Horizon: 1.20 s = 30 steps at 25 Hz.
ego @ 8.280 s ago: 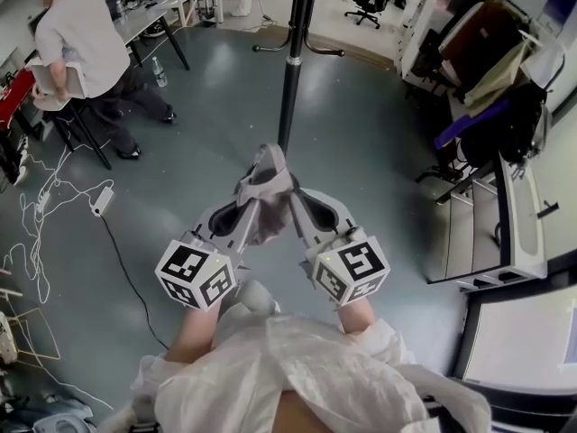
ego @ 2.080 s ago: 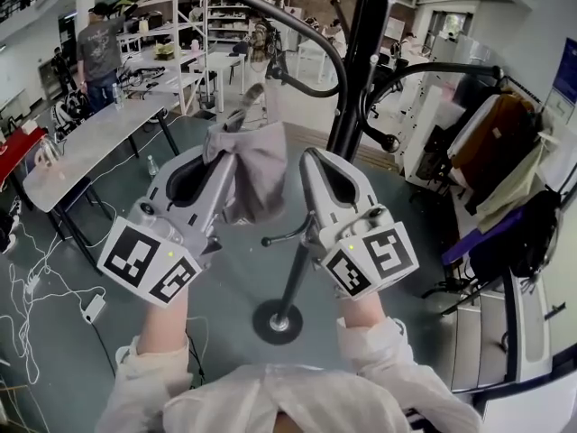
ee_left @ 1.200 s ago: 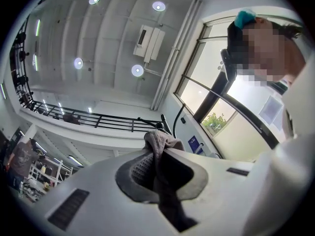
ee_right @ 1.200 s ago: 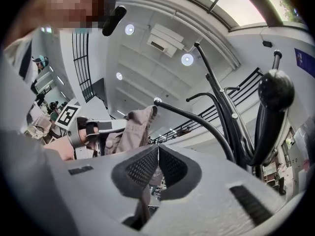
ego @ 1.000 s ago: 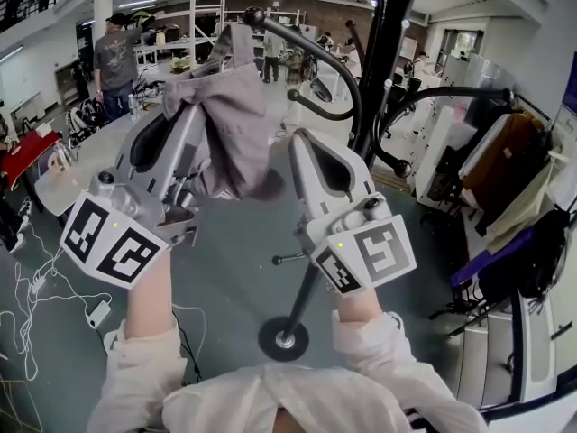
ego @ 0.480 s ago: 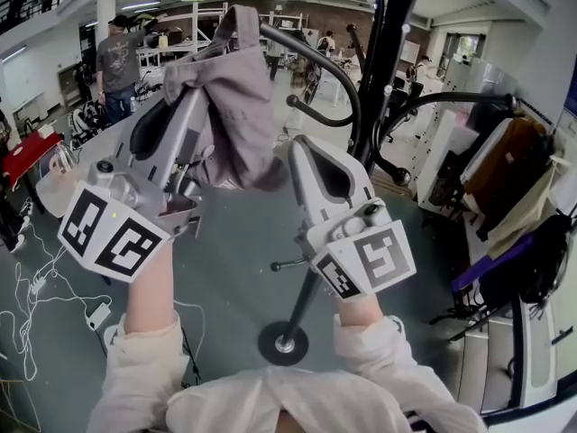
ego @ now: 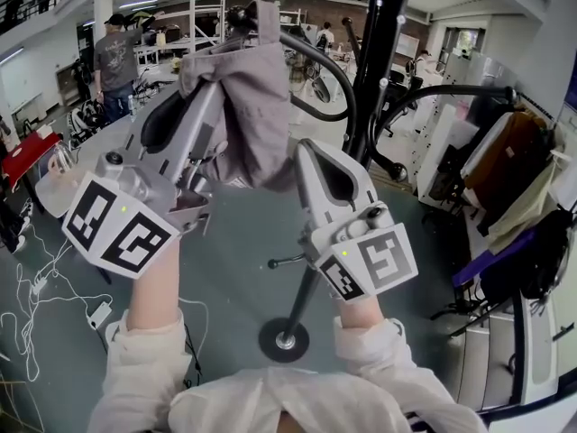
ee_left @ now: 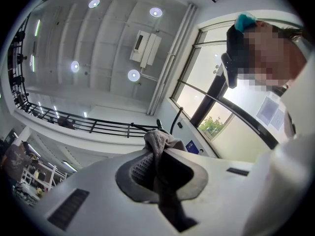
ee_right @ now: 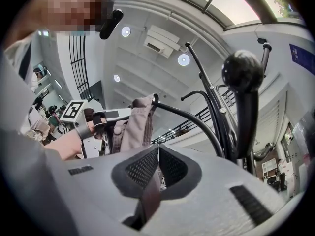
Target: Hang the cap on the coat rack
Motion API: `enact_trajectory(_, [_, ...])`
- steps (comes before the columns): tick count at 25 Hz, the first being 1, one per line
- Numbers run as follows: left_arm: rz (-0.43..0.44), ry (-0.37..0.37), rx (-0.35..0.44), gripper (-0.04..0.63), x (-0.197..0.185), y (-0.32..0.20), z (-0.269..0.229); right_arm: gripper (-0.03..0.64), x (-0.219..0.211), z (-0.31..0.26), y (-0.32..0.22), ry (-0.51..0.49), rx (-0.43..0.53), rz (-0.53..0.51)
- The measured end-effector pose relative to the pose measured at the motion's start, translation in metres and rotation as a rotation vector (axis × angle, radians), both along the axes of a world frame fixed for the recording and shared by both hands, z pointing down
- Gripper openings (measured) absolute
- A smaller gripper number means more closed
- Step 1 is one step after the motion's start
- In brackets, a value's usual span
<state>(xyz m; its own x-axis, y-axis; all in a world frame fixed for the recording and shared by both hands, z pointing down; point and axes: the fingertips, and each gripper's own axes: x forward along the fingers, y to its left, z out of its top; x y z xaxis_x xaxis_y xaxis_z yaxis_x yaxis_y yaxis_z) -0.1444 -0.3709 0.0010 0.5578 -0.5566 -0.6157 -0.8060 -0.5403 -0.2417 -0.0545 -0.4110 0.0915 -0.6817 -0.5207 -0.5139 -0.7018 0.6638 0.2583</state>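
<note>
Left gripper (ego: 219,84) clenched on the cap (ego: 248,106) beside the hook tip (ego: 237,14) of the coat rack (ego: 374,70) — best lift the opening over it, then lower; right gripper (ego: 306,149) closed, empty.

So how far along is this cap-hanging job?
Done: the grey cloth cap is raised level with the coat rack's black curved hook. In hand: the left claw is shut on the cap's fabric. Left: the cap is not yet hung, so drape it over the hook and let go.
</note>
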Motion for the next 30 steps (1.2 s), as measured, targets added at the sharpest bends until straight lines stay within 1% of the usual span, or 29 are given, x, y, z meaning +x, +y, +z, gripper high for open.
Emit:
enact_trajectory(7, [0.024,-0.012,-0.039,0.026,0.015,-0.007,0.016,0.003,0.018,0.004,0.004,-0.043,-0.009,0.026])
enact_trajectory(12, [0.053,-0.018,-0.064,0.026,0.024,-0.016,0.022,0.003,0.025,0.018,-0.001,-0.029,-0.044,0.051])
enact_trajectory(18, [0.077,-0.043,-0.073,0.026,0.046,-0.025,0.028,0.003,0.045,0.03,-0.008,-0.022,-0.071,0.078])
enact_trajectory(23, [0.105,-0.05,-0.1,0.026,0.057,-0.034,0.037,0.003,0.056,0.035,-0.013,-0.027,-0.082,0.101])
enact_trajectory(30, [0.121,-0.078,-0.115,0.026,0.077,-0.046,0.041,0.003,0.069,0.042,-0.021,-0.018,-0.098,0.129])
